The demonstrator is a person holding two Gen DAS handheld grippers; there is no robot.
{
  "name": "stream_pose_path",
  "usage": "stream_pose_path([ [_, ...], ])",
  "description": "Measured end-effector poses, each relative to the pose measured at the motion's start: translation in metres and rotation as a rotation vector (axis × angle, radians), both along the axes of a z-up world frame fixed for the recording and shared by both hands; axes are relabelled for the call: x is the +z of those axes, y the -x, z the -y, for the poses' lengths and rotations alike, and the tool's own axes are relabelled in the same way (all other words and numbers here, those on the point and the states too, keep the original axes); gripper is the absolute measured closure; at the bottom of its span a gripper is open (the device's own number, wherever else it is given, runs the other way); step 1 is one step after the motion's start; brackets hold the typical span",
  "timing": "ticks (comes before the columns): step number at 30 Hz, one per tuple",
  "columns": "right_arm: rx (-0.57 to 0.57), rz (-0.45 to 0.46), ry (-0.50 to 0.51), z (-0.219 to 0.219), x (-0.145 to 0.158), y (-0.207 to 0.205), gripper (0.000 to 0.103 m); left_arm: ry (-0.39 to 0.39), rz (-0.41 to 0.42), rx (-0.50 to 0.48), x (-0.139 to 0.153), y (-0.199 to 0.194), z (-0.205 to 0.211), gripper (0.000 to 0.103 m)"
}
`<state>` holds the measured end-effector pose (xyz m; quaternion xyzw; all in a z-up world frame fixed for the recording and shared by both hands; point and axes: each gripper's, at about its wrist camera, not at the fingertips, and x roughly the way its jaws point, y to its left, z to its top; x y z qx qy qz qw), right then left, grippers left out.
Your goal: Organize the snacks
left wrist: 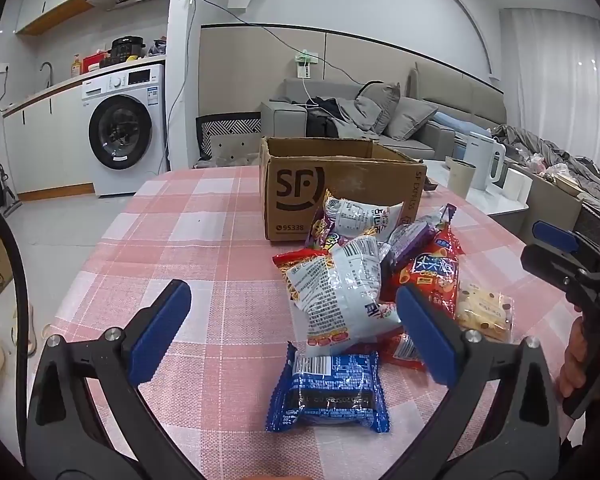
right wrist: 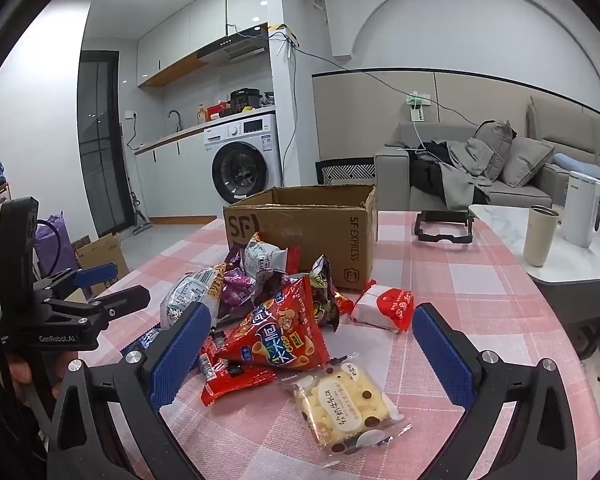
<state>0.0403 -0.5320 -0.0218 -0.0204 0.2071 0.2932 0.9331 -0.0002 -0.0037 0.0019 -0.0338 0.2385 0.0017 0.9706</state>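
Observation:
A pile of snack packets lies on the pink checked tablecloth (left wrist: 204, 264) in front of an open cardboard box (left wrist: 340, 196) (right wrist: 312, 232). The pile holds a white bag (left wrist: 340, 292), a red bag (right wrist: 280, 332), a purple packet (right wrist: 236, 288) and a red-and-white packet (right wrist: 384, 304). A blue packet (left wrist: 332, 392) lies nearest my left gripper (left wrist: 292, 292), which hovers open over the pile's near left side. My right gripper (right wrist: 312, 314) stands open on the other side, above a yellow cake packet (right wrist: 340, 408). Neither holds anything. Each gripper shows at the edge of the other's view.
A black frame (right wrist: 444, 228) lies on the table behind the box to the right. A low marble side table (right wrist: 500, 216) beyond it carries a cup (right wrist: 542, 236) and a white kettle (right wrist: 584, 212). The cloth's left half is bare up to the table edge.

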Motion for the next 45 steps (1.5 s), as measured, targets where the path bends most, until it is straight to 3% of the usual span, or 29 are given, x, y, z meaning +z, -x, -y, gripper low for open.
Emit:
stream_pose_path([
  [45,-0.006,-0.012,-0.003,-0.0018,-0.0007,0.0011,0.0,-0.006,-0.016,0.011,-0.0052,-0.0047,-0.0036,0.001],
])
